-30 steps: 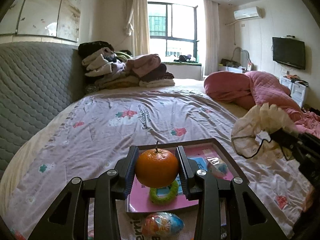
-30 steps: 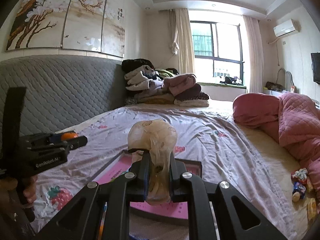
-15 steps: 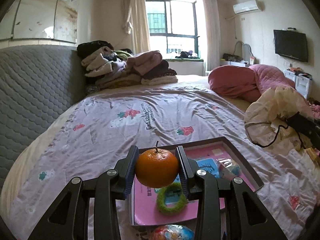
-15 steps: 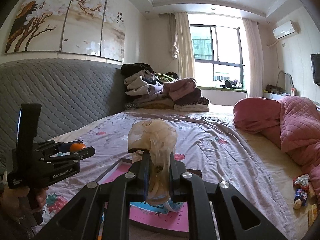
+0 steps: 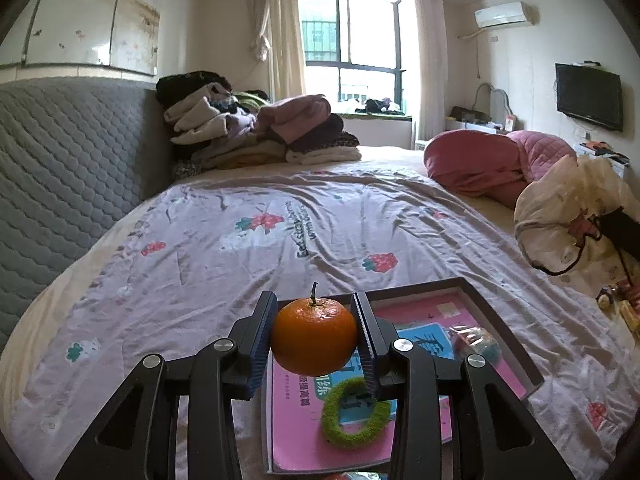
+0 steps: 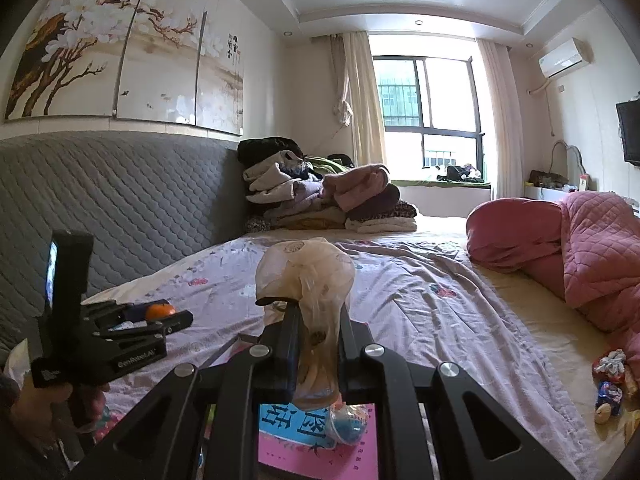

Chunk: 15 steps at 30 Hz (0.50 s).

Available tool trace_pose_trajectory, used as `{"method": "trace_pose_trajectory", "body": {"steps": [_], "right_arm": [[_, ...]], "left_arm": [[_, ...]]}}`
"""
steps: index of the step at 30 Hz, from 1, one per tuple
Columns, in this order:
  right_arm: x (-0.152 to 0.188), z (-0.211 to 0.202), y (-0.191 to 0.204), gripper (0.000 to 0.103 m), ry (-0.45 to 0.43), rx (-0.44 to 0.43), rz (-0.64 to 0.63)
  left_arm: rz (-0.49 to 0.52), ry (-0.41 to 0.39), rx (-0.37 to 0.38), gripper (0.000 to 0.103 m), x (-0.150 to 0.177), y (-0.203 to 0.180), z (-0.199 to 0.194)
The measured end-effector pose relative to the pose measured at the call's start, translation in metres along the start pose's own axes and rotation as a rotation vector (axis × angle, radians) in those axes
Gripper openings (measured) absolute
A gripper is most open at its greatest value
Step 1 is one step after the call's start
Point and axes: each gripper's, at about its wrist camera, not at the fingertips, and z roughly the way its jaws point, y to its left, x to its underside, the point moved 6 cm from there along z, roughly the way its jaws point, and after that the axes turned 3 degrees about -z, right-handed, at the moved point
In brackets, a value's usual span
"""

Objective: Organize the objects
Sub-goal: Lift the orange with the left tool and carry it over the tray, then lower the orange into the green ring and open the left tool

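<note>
My left gripper is shut on an orange mandarin with a short stem and holds it above the near end of a dark-framed tray on the bed. In the tray lie a pink booklet, a green fuzzy ring and a clear wrapped ball. My right gripper is shut on a crumpled beige plastic bag, held over the tray. The bag also shows in the left wrist view at the right. The left gripper with the mandarin shows at the left of the right wrist view.
The bed has a lilac strawberry-print sheet, a grey quilted headboard, a pile of folded clothes at the far end and a pink quilt at the right. Small wrapped items lie on the sheet at the right.
Both grippers have risen and pulled back a little with their loads, so more of the tray and booklet shows. The colourful wrapped egg at the bottom edge has slid out of view.
</note>
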Motion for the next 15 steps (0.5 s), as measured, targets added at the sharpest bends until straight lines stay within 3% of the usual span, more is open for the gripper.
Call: {"method": "trace_pose_trajectory", "body": {"steps": [15], "right_arm": [[0.038,0.042,0.007,0.015,0.125,-0.062,0.01]], "left_arm": [[0.027,0.113,-0.017,0.039,0.033,0.0,0.057]]}}
